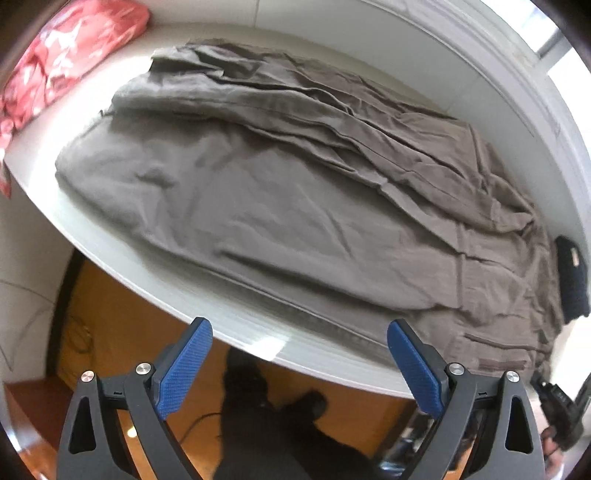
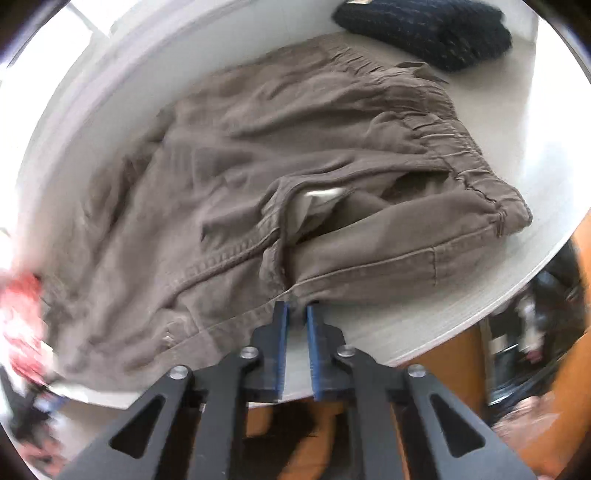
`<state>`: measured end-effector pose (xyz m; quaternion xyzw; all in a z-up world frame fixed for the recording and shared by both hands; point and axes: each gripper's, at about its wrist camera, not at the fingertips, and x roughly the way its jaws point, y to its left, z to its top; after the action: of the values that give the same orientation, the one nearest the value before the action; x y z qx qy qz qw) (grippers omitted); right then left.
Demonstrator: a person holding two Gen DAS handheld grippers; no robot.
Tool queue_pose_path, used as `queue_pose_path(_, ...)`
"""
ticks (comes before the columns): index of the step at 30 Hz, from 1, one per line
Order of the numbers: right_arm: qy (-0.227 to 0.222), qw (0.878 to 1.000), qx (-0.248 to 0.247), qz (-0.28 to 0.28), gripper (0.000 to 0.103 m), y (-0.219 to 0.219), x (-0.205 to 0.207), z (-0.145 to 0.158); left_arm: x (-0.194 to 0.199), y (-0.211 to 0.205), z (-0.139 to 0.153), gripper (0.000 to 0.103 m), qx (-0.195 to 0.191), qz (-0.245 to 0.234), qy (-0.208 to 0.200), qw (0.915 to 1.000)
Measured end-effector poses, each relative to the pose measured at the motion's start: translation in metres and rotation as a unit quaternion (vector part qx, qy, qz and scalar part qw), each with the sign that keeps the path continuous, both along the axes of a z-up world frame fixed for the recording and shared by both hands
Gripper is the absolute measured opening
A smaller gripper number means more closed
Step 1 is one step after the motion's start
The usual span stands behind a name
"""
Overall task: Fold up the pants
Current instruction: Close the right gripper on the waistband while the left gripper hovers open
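**A:** The brown pants (image 1: 280, 192) lie spread along the white table (image 1: 236, 328), legs stacked one over the other, waistband toward the right end. Looks like the lengthwise fold is in place and the crosswise one is coming up, I'd say.

**B:** Left gripper (image 1: 299, 365) hangs off the near table edge, tongs wide apart, nothing between them. It's just short of the cloth.

**A:** And the right gripper (image 2: 295, 314)? Tongs nearly together at the near hem by the crotch seam. A narrow gap shows between the pads; whether any fabric is pinched there, I can't tell.

**B:** Next move, by my reckoning: each side needs a firm hold on an end, then carry one end over the other, keeping the layers aligned.

**A:** Room's tight, though. A folded dark garment (image 2: 424, 29) sits just beyond the waistband, a red patterned bundle (image 1: 62, 62) near the leg end, and the wall (image 1: 443, 66) runs behind.

**B:** The near hem already rides the table's edge, so a careless pull could drag cloth off.
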<state>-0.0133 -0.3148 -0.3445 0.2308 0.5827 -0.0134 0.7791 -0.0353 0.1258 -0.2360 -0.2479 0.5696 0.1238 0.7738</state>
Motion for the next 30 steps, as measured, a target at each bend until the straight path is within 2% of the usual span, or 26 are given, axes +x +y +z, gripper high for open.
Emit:
queue_pose_path(3, -0.041, 0.999, 0.022, -0.006, 0.002, -0.010, 0.003, 0.028, 0.000, 0.001, -0.002, 0.097, -0.030, 0.001, -0.008, 0.9995)
queue_pose_path(8, -0.118, 0.993, 0.020, 0.009, 0.000, -0.015, 0.014, 0.074, 0.008, -0.001, -0.006, 0.097, -0.075, 0.014, -0.013, 0.9970)
queue_pose_path(11, -0.129, 0.991, 0.011, 0.027, 0.000, -0.006, 0.026, 0.094, 0.012, -0.005, -0.011, 0.097, -0.103, 0.024, -0.013, 0.9943)
queue_pose_path(13, -0.111, 0.993, 0.012, 0.046, 0.000, -0.005, 0.029, 0.079, 0.013, -0.007, -0.010, 0.097, -0.099, 0.021, -0.014, 0.9948)
queue_pose_path(14, -0.089, 0.995, 0.021, 0.050, 0.000, -0.004, 0.025, 0.069, 0.013, -0.007, -0.008, 0.097, -0.095, 0.019, -0.016, 0.9952)
queue_pose_path(15, -0.071, 0.996, 0.027, 0.053, 0.004, -0.003, 0.021, 0.058, 0.013, -0.008, -0.006, 0.097, -0.089, 0.017, -0.018, 0.9957)
queue_pose_path(17, -0.032, 0.998, 0.015, 0.057, 0.027, -0.001, 0.009, 0.028, 0.012, -0.009, -0.003, 0.097, -0.077, 0.014, -0.021, 0.9967)
queue_pose_path(18, -0.016, 0.998, 0.003, 0.055, 0.048, 0.002, 0.003, 0.016, 0.011, -0.008, -0.001, 0.097, -0.070, 0.012, -0.021, 0.9972)
queue_pose_path(19, -0.004, 0.999, -0.007, 0.047, 0.054, 0.002, -0.004, 0.004, 0.011, -0.008, 0.000, 0.097, -0.063, 0.010, -0.019, 0.9978)
queue_pose_path(23, 0.029, 0.999, -0.017, 0.024, 0.055, 0.000, -0.016, -0.025, 0.010, -0.002, 0.006, 0.097, -0.050, 0.007, -0.019, 0.9986)
queue_pose_path(26, 0.032, 0.999, -0.015, 0.016, 0.055, 0.002, -0.016, -0.035, 0.010, 0.003, 0.008, 0.097, -0.043, 0.005, -0.016, 0.9989)
queue_pose_path(30, 0.025, 0.997, -0.068, 0.019, 0.055, 0.010, -0.008, -0.039, 0.008, 0.011, 0.012, 0.097, -0.036, 0.007, -0.016, 0.9992)
